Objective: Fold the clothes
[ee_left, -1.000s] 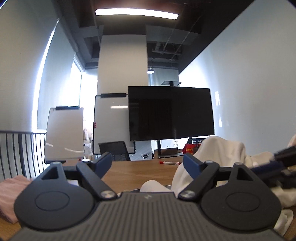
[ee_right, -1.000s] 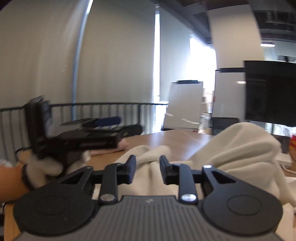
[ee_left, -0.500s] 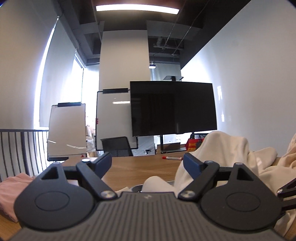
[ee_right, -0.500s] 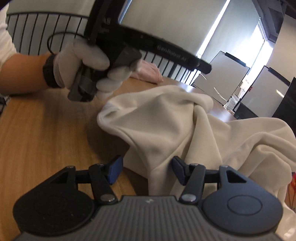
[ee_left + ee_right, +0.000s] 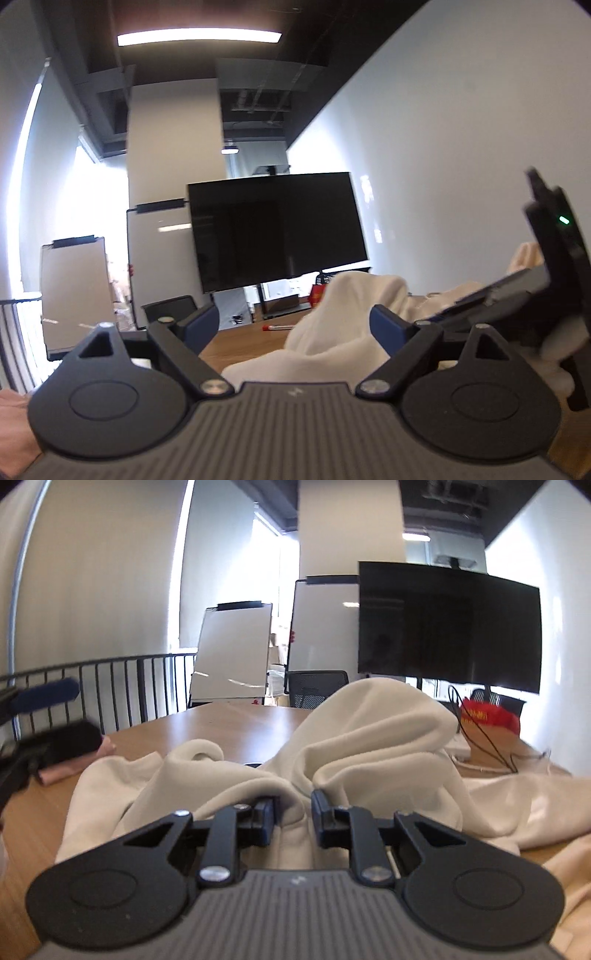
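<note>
Surface: wooden tabletop (image 5: 229, 723), brown, in a meeting room. Landmark: large black flat screen on a stand (image 5: 448, 626), beyond the far edge. Left of the screen, two white flip-chart boards (image 5: 232, 653); further left, a black metal railing (image 5: 122, 690). Below the screen, a red marker pen (image 5: 279, 326) lies on the surface.

Garment: cream fleece sweatshirt (image 5: 373, 734), heaped in loose folds on the surface in front of the screen. A folded pink cloth (image 5: 74, 768) lies well left of it, near the railing.

Left tool (image 5: 291, 325): held level, aimed toward the screen, blue-padded fingers (image 5: 201, 326) spread wide, gripping nothing; the cream heap rises just beyond them.

Right tool (image 5: 293, 818): held low and level over the garment, fingers drawn close, pinching a ridge of the cream fabric between them.
</note>
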The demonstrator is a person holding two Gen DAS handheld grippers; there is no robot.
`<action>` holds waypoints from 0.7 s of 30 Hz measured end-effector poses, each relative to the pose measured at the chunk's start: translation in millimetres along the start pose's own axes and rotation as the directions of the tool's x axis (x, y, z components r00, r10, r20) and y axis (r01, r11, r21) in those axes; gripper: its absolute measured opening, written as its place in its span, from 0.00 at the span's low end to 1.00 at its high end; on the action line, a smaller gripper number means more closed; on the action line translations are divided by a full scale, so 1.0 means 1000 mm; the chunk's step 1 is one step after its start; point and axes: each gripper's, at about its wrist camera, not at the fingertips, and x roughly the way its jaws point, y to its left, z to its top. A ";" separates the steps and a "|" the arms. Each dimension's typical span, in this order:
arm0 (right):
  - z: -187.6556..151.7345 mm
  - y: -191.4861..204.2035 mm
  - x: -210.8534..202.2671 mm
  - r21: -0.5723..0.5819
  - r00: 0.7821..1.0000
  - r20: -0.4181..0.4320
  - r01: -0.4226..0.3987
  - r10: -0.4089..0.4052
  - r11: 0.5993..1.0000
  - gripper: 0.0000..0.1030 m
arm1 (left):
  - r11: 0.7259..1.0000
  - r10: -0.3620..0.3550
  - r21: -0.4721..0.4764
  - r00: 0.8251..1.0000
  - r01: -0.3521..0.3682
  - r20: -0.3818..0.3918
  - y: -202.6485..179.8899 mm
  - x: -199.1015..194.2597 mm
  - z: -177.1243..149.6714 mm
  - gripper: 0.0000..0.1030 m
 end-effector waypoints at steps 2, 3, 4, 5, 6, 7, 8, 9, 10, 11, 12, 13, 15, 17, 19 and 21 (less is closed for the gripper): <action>0.002 -0.019 -0.006 0.087 1.000 -0.004 -0.006 0.006 0.996 0.23 | 0.994 -0.091 0.063 0.995 0.093 -0.031 -0.012 0.003 -0.005 0.86; 0.003 -0.029 -0.011 0.123 1.000 -0.005 -0.011 0.012 0.992 0.23 | 0.987 -0.122 0.094 0.991 0.127 -0.062 -0.019 0.006 -0.009 0.86; 0.003 -0.039 -0.015 0.158 1.000 -0.007 -0.016 0.017 0.987 0.23 | 0.979 -0.150 0.124 0.984 0.161 -0.095 -0.027 0.009 -0.013 0.86; 0.003 -0.048 -0.019 0.180 1.000 -0.007 -0.026 0.028 0.983 0.24 | 0.976 -0.135 0.152 0.983 0.153 -0.122 -0.032 0.014 -0.018 0.86; 0.002 -0.055 -0.024 0.189 0.999 -0.007 -0.031 0.033 0.982 0.25 | 0.973 -0.116 0.180 0.982 0.142 -0.148 -0.036 0.018 -0.022 0.86; 0.001 -0.062 -0.029 0.197 0.999 -0.006 -0.036 0.038 0.980 0.25 | 0.969 -0.096 0.209 0.980 0.132 -0.172 -0.041 0.023 -0.027 0.86; 0.002 -0.066 -0.032 0.196 0.999 -0.004 -0.037 0.039 0.980 0.26 | 0.964 -0.075 0.237 0.978 0.122 -0.197 -0.046 0.028 -0.032 0.85; 0.000 -0.065 -0.029 0.195 0.999 -0.002 -0.039 0.040 0.980 0.27 | 0.967 -0.052 0.235 0.977 0.102 -0.209 -0.044 0.032 -0.034 0.82; 0.001 -0.067 -0.029 0.196 0.999 0.001 -0.041 0.042 0.980 0.28 | 0.970 -0.029 0.230 0.975 0.080 -0.220 -0.041 0.036 -0.036 0.76; 0.002 -0.069 -0.028 0.196 0.999 0.003 -0.044 0.044 0.980 0.30 | 0.972 -0.005 0.225 0.973 0.059 -0.231 -0.039 0.040 -0.038 0.72; 0.003 -0.071 -0.028 0.197 0.999 0.006 -0.046 0.046 0.979 0.33 | 0.978 0.009 0.204 0.972 0.040 -0.233 -0.033 0.043 -0.037 0.63; 0.004 -0.071 -0.027 0.198 0.999 0.006 -0.049 0.049 0.979 0.34 | 0.983 0.023 0.182 0.972 0.021 -0.235 -0.027 0.046 -0.036 0.48; 0.005 -0.069 -0.023 0.177 0.998 0.000 -0.057 0.057 0.983 0.43 | 0.992 0.052 0.127 0.972 -0.023 -0.228 -0.014 0.048 -0.032 0.30; 0.004 -0.056 -0.018 0.098 0.998 -0.005 -0.060 0.061 0.993 0.52 | 0.995 0.096 0.055 0.975 -0.087 -0.202 0.001 0.047 -0.028 0.23; 0.001 -0.034 -0.024 -0.068 0.998 0.018 -0.064 0.065 0.996 0.59 | 0.987 0.156 -0.017 0.971 -0.162 -0.181 0.016 0.047 -0.023 0.19; -0.002 -0.008 -0.030 -0.257 0.995 0.036 -0.076 0.089 0.963 0.68 | 0.970 0.214 -0.076 0.960 -0.231 -0.182 0.034 0.051 -0.021 0.18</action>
